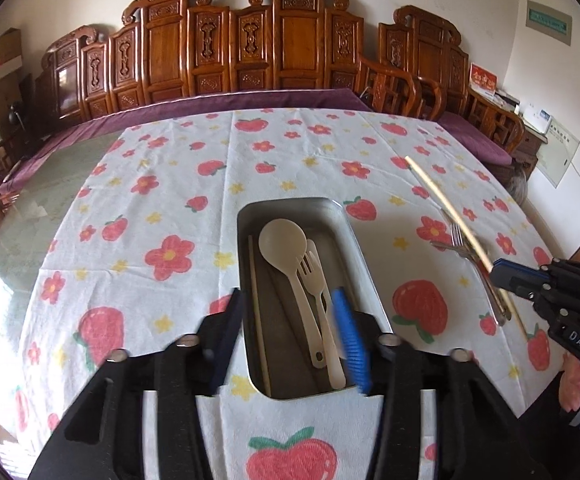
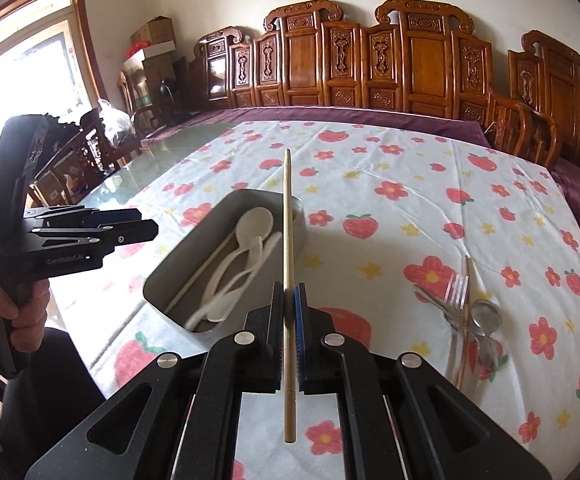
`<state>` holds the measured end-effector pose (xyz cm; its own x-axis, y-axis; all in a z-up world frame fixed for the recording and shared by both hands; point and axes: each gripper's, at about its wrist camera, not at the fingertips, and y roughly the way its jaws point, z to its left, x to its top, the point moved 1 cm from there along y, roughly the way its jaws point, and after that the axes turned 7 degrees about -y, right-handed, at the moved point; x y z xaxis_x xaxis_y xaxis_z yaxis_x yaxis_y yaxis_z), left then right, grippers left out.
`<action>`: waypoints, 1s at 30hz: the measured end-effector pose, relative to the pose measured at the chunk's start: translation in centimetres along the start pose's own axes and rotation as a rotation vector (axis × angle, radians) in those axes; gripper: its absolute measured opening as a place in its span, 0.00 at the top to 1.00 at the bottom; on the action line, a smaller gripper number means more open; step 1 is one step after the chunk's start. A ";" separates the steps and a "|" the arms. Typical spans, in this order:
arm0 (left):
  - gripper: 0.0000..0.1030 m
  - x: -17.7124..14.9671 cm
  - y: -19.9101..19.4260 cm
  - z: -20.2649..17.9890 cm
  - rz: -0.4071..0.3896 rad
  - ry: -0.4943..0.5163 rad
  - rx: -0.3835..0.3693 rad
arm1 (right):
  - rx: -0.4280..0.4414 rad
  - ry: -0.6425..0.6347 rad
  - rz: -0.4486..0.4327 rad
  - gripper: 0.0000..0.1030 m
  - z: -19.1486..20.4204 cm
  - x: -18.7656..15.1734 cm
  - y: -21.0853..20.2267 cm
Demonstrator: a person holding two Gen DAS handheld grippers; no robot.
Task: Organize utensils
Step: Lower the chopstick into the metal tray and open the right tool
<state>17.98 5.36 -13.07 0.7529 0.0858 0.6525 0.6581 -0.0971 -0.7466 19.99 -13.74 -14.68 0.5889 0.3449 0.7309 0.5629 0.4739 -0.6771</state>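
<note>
**Spotter:** Black plastic, far left: your left gripper [image 2: 146, 224] hangs over the near-left rim of the rectangular grey metal tray [image 1: 346, 216], tongs released, nothing between the pads. No earlier view to compare, so that is all I log on it.

**Operator:** What's in the tray?

**Spotter:** Left to right in the left wrist view: one pale wooden chopstick along the left wall [image 1: 257, 300], a cream plastic spoon [image 1: 286, 256], a cream plastic fork [image 1: 314, 280]. All lie lengthwise along the tray's long axis.

**Operator:** And my right hand?

**Spotter:** Your right gripper [image 2: 289, 320] is clenched on a second pale wooden chopstick [image 2: 287, 216], gripped near its blunt rear end, so most of its length runs out ahead. It is up in the air, not on the strawberry-and-flower tablecloth [image 2: 390, 168].

**Operator:** Which way to the tray?

**Spotter:** Tray sits to the left of your right tongs, just beside the stick's line. Its long axis slants across the stick's, so I judge you need a shift left and a turn to match the chopstick already lying there.

**Operator:** Farther right?

**Spotter:** A heap of shiny metal cutlery [image 2: 466, 304], fork and spoons, with another wooden stick across it. Right hand is nearer to it.
</note>
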 end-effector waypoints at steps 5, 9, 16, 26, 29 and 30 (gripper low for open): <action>0.20 0.5 -1.9 0.9 -0.040 -0.014 0.008 | 0.017 0.015 0.025 0.94 1.3 0.8 1.2; 0.10 0.8 -3.3 1.8 -0.066 -0.021 0.015 | 0.023 0.028 0.046 0.94 2.4 1.3 2.6; 0.09 1.0 -4.8 3.9 -0.087 -0.034 0.032 | 0.035 0.042 0.088 0.94 4.1 2.0 5.4; 0.09 1.2 -5.8 6.3 -0.095 -0.043 0.048 | 0.045 0.119 0.158 0.94 5.1 2.8 9.8; 0.09 1.2 -6.1 6.7 -0.100 -0.044 0.049 | 0.049 0.152 0.171 0.94 5.1 2.9 10.9; 0.09 1.3 -6.2 6.8 -0.100 -0.045 0.049 | 0.051 0.164 0.177 0.94 5.0 3.0 11.4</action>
<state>14.87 12.78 -8.52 0.6817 0.1369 0.7187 0.7285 -0.0370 -0.6840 25.24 -3.25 -19.76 0.7644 0.2919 0.5749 0.4153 0.4592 -0.7853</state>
